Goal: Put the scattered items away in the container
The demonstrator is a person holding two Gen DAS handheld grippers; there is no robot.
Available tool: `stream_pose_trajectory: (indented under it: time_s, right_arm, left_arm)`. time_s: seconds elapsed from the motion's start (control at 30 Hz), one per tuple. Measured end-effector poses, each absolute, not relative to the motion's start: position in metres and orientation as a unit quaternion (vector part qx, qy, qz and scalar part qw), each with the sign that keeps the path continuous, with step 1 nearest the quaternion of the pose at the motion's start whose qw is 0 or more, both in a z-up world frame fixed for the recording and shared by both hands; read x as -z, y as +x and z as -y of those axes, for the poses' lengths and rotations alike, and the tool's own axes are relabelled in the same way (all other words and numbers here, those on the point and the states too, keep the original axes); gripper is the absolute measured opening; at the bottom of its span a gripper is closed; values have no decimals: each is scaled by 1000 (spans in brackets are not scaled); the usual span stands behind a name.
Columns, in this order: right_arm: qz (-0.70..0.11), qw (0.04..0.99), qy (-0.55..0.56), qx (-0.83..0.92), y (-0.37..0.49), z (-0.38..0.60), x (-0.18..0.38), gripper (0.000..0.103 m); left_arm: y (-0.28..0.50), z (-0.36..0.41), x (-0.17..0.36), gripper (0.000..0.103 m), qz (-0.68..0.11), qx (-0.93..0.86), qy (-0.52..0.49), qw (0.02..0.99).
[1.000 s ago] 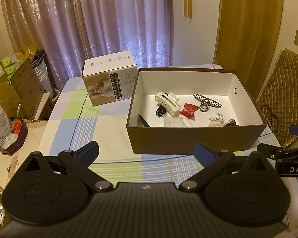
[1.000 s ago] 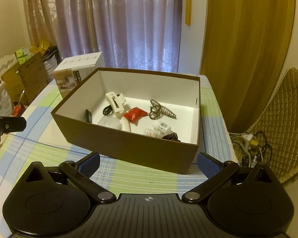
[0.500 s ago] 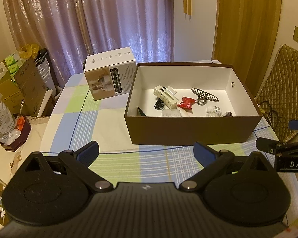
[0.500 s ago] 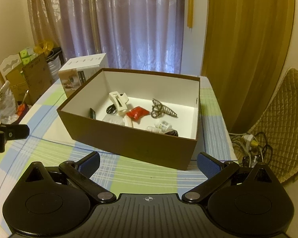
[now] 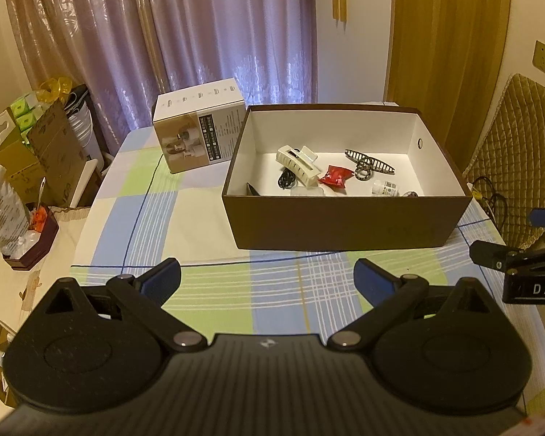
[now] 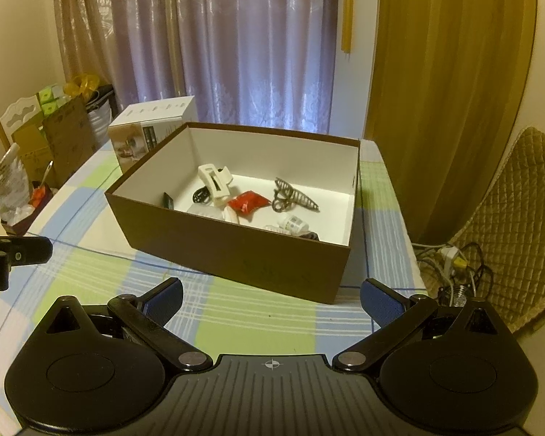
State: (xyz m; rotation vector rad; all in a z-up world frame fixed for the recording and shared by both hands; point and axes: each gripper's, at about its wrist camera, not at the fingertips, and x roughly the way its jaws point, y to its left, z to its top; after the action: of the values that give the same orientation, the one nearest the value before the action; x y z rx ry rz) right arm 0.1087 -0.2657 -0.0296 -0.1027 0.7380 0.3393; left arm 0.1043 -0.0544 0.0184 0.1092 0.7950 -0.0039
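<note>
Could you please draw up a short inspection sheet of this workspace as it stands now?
Surface: checked tablecloth; no loose items seen on it.
Job's things: brown box holds cream hair claw, red packet, metal hair clip, small bottle, black coil.
Clutter: printed carton behind the box.
Grippers: left tool and right tool open, empty.
Cables: tangle on floor, right.
Surroundings: curtains, quilted chair.

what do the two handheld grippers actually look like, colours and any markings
Both the left gripper and right gripper are matte black, each with two round textured discs, a ribbed centre body carrying a small white mark, silver pivot pins and angled link arms. The fingers have blue pads. Seen side-on, the right one bears white letters "DAS".
</note>
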Motion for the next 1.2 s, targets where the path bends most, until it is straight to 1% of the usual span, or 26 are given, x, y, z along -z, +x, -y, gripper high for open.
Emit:
stream_pose_trajectory:
  time_s: [0.6, 1.2]
  right_arm:
    - [-353, 919, -49, -168, 89, 269, 26, 101]
    - [-372, 913, -50, -162, 74, 262, 38, 101]
  left_arm:
    - [90, 63, -19, 100, -386, 9, 55, 921]
    - [77, 56, -6, 100, -403, 15, 53, 913]
